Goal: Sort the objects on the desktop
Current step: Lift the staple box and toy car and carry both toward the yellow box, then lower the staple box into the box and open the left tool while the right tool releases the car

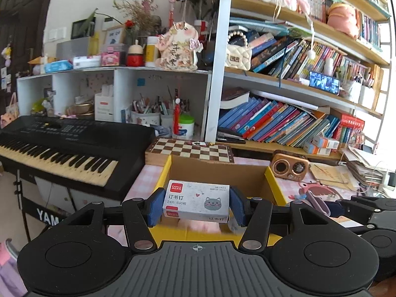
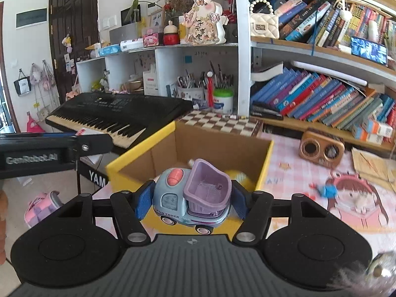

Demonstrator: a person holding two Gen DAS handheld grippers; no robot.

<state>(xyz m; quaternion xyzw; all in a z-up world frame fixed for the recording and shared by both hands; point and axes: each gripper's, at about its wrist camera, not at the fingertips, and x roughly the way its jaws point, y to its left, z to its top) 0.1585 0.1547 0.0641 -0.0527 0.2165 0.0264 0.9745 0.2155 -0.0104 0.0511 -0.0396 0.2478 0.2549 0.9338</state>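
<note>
Staple box (image 1: 196, 201) clamped between left gripper (image 1: 196, 206) pads, held over yellow-rimmed cardboard box (image 1: 272, 183). Toy truck (image 2: 191, 198) pinched in right gripper (image 2: 190, 204), near that same box's front rim. Only visible from right wrist: something yellow, blurry, inside. Left wrist only: something pink below staples. Chessboard (image 1: 190, 149) just behind, keyboard (image 1: 61, 146) far left.

Matt paper staple box (image 1: 196, 201), glossy plastic toy truck (image 2: 191, 201), plain cardboard box (image 2: 198, 146) w/ yellow rim

Right gripper (image 2: 190, 201) at frame centre clamps toy dump truck (image 2: 191, 198) between blue fingers (image 2: 144, 201), above yellow-rimmed cardboard box (image 2: 264, 165); pink worktop (image 2: 292, 173) right.
</note>
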